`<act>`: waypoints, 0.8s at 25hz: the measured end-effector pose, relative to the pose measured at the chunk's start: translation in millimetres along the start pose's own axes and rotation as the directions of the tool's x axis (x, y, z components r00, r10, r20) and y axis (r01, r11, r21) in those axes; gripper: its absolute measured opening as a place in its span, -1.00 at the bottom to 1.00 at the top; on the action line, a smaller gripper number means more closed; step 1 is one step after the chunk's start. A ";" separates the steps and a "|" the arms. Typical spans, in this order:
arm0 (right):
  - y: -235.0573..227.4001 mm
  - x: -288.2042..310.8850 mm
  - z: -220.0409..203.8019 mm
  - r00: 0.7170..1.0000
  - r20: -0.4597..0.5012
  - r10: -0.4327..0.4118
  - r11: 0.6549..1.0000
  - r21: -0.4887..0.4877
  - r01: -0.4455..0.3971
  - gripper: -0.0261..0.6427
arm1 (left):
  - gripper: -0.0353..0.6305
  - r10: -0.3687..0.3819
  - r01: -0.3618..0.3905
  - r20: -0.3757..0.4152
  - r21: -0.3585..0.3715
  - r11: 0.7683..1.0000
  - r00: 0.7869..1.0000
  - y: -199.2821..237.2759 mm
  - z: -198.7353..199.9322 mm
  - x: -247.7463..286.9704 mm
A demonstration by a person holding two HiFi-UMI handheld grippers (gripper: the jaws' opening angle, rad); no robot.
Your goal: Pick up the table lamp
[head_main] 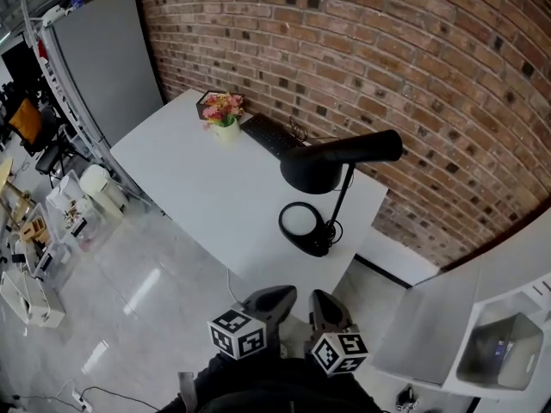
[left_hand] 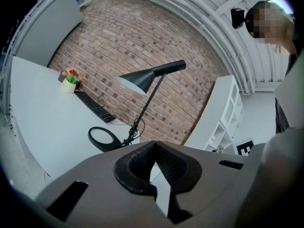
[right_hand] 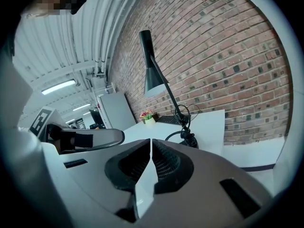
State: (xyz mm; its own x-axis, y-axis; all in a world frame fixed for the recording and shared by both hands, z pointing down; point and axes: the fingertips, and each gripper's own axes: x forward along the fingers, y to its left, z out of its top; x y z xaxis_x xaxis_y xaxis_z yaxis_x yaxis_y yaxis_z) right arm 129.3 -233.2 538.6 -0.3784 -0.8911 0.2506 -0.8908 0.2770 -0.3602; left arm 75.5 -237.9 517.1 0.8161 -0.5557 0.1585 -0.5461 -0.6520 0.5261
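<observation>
Black lamp point(head_main: 314, 170) stands centre right on white counter point(head_main: 198, 179), well apart from both grippers. Left claw point(head_main: 274, 304) and right claw point(head_main: 325, 310), bottom centre, clenched, empty.

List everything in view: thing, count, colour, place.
table: one, white, against the brick wall
brick wall: one, red-brown, behind the table
table lamp: one, black, at the table's near end by the wall, round base on the tabletop, shade tilted over it
keyboard: one, black, on the table along the wall, beyond the lamp
flower pot: one, pink and yellow flowers in a pale pot, at the table's far end
panel: one, grey, upright beyond the table's far end
shelf unit: one, white, right of the table
left gripper: one, grey, jaws together, empty, short of the table
right gripper: one, grey, jaws together, empty, beside the left
</observation>
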 end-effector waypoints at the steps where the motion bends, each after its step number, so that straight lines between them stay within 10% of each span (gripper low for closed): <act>1: -3.6 3.9 3.0 1.000 0.006 -0.014 1.000 0.003 0.014 -0.88 | -0.88 -0.006 0.006 -0.002 -0.004 1.000 1.000 4.0 3.1 3.0; 20: -25.0 75.9 52.5 0.964 0.088 -0.252 0.968 0.031 0.250 -0.88 | -0.88 -0.248 0.244 -0.067 -0.058 0.968 0.967 62.8 86.3 55.3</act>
State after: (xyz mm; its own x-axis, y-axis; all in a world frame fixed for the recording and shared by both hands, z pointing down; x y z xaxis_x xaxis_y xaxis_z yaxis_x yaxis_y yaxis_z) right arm 136.1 -326.6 519.4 -0.1181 -0.9603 0.2529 -0.9488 0.0340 -0.3141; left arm 70.1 -354.0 486.8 0.9367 -0.3410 0.0793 -0.3186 -0.7365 0.5967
